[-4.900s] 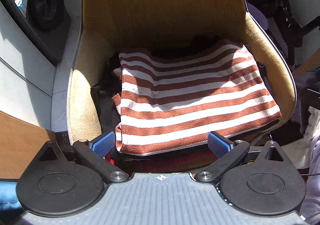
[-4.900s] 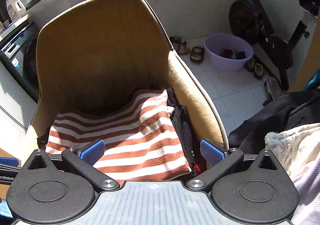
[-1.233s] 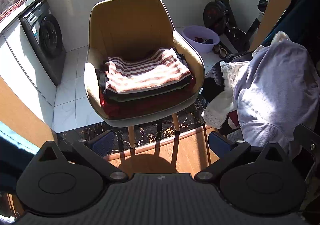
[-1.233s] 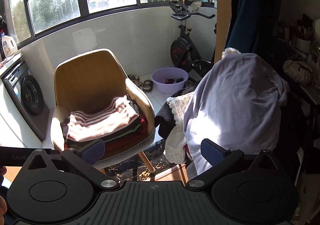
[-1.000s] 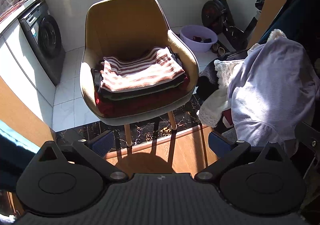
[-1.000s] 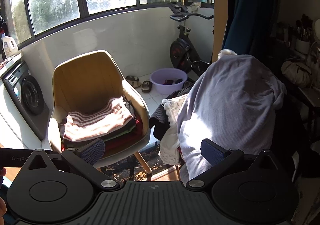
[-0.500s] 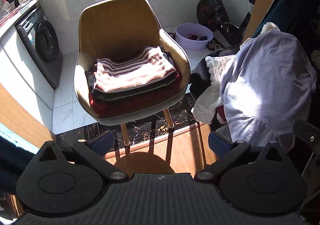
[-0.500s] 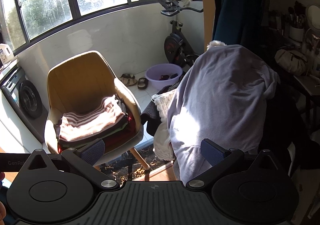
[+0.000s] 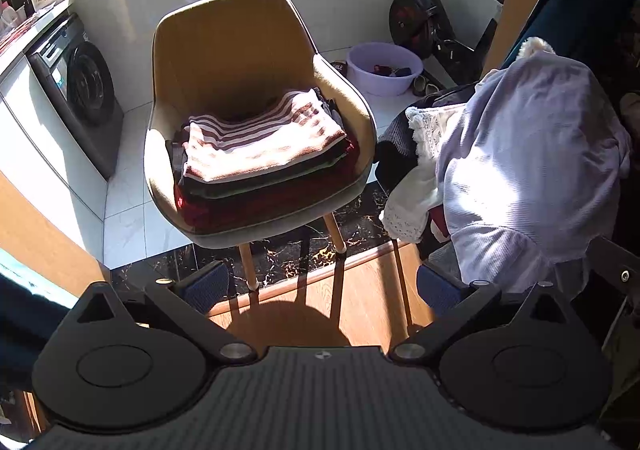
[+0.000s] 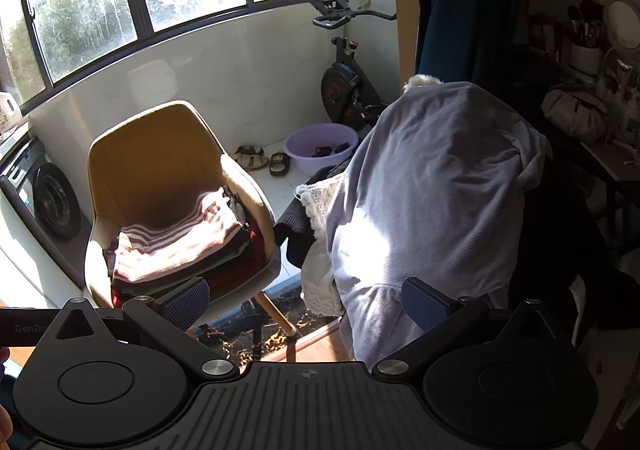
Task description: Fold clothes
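So both grippers are empty with jaws spread wide. The next garment, a lavender top [image 10: 432,186], drapes over a pile ahead and to the right, hanging mostly top to bottom. The right gripper [image 10: 306,300] looks nearer, its right pad almost at the hem; the left gripper [image 9: 322,284] sits further left. The white lace piece [image 10: 320,206] pokes out beside it, with the chair [image 9: 224,50] and striped folded stack [image 9: 256,138] off left

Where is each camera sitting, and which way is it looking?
Left wrist: sits on the left gripper, open and empty, looking down at the chair with its folded stack.
Right wrist: sits on the right gripper, open and empty, facing the lavender garment.
Both show the chair, stack, lavender garment and purple basin.
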The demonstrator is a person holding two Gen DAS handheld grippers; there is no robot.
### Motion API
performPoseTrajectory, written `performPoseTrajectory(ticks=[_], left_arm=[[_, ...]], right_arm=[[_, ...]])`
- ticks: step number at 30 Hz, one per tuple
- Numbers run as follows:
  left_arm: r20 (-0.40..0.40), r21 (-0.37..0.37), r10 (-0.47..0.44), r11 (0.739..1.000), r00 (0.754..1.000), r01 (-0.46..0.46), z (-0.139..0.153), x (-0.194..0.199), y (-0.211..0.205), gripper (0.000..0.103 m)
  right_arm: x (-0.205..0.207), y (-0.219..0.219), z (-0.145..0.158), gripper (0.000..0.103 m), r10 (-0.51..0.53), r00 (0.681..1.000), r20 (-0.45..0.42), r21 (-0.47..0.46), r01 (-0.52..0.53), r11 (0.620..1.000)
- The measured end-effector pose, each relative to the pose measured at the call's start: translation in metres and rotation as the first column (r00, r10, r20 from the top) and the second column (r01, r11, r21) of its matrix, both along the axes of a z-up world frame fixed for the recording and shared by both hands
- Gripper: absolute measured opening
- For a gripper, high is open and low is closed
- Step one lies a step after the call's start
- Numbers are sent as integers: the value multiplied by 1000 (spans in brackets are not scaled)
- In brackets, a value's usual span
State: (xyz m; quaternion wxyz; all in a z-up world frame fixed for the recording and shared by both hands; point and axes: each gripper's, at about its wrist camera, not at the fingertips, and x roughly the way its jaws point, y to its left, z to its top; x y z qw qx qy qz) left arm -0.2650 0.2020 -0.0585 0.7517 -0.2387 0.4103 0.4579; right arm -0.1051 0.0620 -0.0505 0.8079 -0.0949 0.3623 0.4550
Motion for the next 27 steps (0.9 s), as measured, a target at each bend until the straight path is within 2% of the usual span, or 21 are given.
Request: performPoseTrajectory(ticks=[27], left_arm=[[7, 1, -42, 999, 999, 42, 0, 7, -1, 102]], right_arm=[[4, -10, -1, 102, -30, 1000, 1, -1, 30, 1000]])
